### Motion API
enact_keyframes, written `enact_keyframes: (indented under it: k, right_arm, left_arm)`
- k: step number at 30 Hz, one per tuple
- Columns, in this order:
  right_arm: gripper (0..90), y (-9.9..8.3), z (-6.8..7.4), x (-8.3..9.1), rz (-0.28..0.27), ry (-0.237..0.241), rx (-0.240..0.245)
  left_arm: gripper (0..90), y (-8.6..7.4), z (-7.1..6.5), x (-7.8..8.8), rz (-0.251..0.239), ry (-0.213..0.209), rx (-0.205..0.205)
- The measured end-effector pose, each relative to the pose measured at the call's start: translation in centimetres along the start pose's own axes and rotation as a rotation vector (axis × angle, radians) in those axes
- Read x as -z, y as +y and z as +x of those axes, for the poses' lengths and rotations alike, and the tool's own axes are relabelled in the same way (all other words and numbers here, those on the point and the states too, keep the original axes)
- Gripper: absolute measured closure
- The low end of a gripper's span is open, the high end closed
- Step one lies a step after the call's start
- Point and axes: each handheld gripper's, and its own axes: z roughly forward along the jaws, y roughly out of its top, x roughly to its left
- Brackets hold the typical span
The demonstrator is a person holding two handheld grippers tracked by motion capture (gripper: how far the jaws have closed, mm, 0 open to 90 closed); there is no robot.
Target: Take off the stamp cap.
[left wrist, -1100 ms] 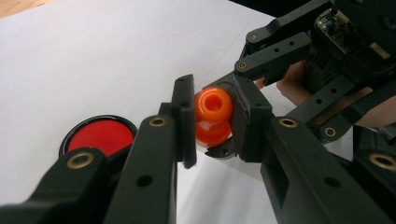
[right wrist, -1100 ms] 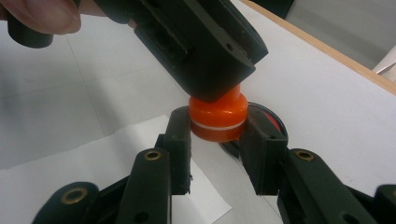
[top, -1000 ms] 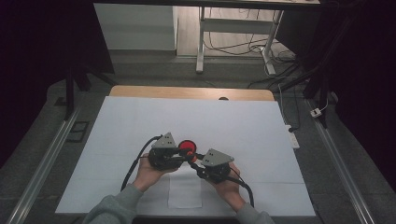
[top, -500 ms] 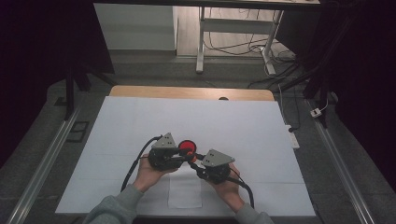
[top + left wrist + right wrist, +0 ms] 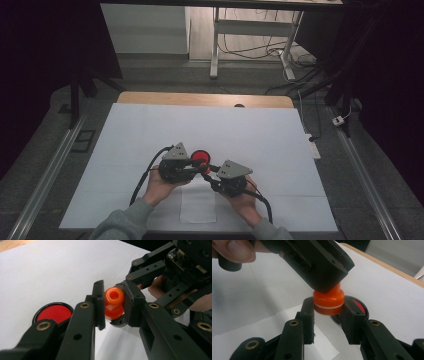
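High view — both forearms enter from the bottom edge, and the left gripper [image 5: 196,167] and right gripper [image 5: 209,176] meet nose to nose over the white sheet on the counter [image 5: 300,145]. A small orange piece [image 5: 205,170] sits at the junction of the two, just beside a red disc [image 5: 201,156] lying flat on the sheet. A smaller paper slip [image 5: 198,205] lies between the hands, nearer the person.

Left gripper view — the left gripper [image 5: 113,305] is closed on the orange piece [image 5: 114,302], its pads pressing both flanks. The piece reads as two stacked rounded parts, the nearer one with an open bore. The other gripper's jaws grip the same piece from the far side. The red disc [image 5: 54,313], dark-rimmed, lies on the sheet to the left, apart from the jaws.

Right gripper view — the right gripper [image 5: 329,308] is clamped on the lower orange part [image 5: 328,302], while the body of the other gripper covers the upper part. A pale seam ring runs around the piece between the two halves.

Progress, as judged — pick-up and two-handed grasp are done; the seam suggests the halves are together or nearly so. Whether they are being joined or parted cannot be told. Release and setting down remain.
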Motion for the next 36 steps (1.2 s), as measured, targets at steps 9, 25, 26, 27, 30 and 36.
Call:
enact_keyframes:
  k: [9,25,26,27,30,36]
  right_arm:
    - [64.8,-0.05,-0.04,-0.01,0.001,0.001,0.01]
    - [64.8,-0.11,-0.17,0.09,-0.011,0.019,-0.003]
    - [64.8,-0.1,-0.2,0.11,-0.011,0.022,-0.002]
    - [64.8,-0.09,-0.23,0.13,-0.01,0.024,0.001]
    - [64.8,-0.13,-0.33,0.15,-0.018,0.034,-0.008]
    - [64.9,-0.1,-0.33,0.13,-0.022,0.034,-0.011]
  left_arm:
    - [72.8,-0.04,-0.05,0.01,-0.005,0.004,-0.003]
    - [73.0,-0.06,-0.15,0.09,-0.013,0.003,-0.006]
    - [73.0,-0.05,-0.16,0.08,-0.013,0.003,-0.006]
    - [73.0,-0.06,-0.18,0.08,-0.013,0.004,-0.006]
    - [73.0,-0.06,-0.12,0.14,-0.018,-0.003,-0.002]
    - [73.0,-0.06,-0.04,0.19,-0.02,-0.007,0.003]
